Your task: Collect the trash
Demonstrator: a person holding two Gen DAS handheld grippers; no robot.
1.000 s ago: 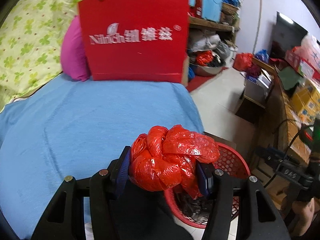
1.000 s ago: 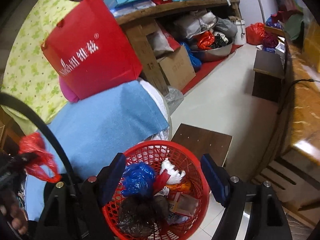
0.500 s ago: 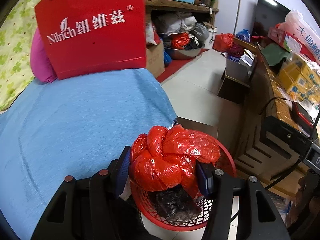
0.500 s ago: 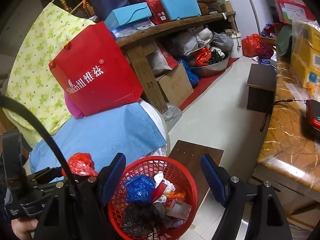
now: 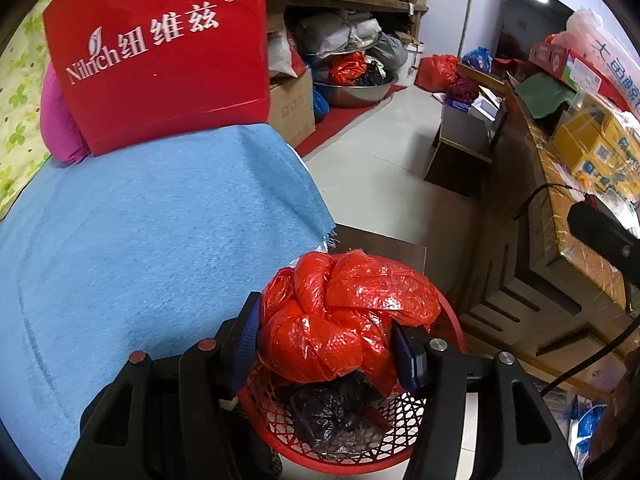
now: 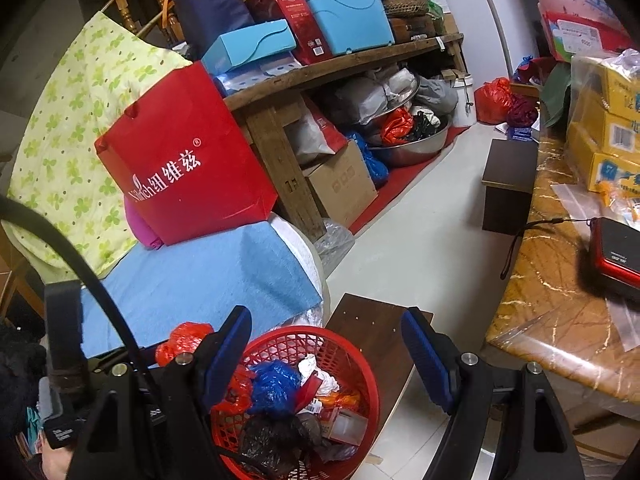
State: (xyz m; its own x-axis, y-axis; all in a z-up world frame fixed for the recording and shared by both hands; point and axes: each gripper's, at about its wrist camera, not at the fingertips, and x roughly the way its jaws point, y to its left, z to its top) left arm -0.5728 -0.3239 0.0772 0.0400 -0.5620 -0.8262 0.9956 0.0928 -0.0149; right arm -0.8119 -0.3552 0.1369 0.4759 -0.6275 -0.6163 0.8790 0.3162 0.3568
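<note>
My left gripper (image 5: 324, 344) is shut on a crumpled red plastic bag (image 5: 344, 316) and holds it above the near rim of a red mesh trash basket (image 5: 450, 312). The bag also shows in the right wrist view (image 6: 182, 340), at the basket's left edge. The basket (image 6: 352, 356) stands on the floor and holds a blue bag (image 6: 276, 380), black plastic (image 6: 272, 444), white paper and small boxes. My right gripper (image 6: 326, 354) is open and empty, above the basket.
A blue cloth (image 5: 140, 248) covers the round seat left of the basket, with a red Nilrich paper bag (image 5: 160, 52) at its back. A dark wooden stool (image 6: 376, 320) stands behind the basket. A marble-topped counter (image 6: 552, 288) with boxes is on the right.
My left gripper has carried the red bag right, from over the blue cloth to above the basket. My right gripper has risen and pulled back from the basket, still open.
</note>
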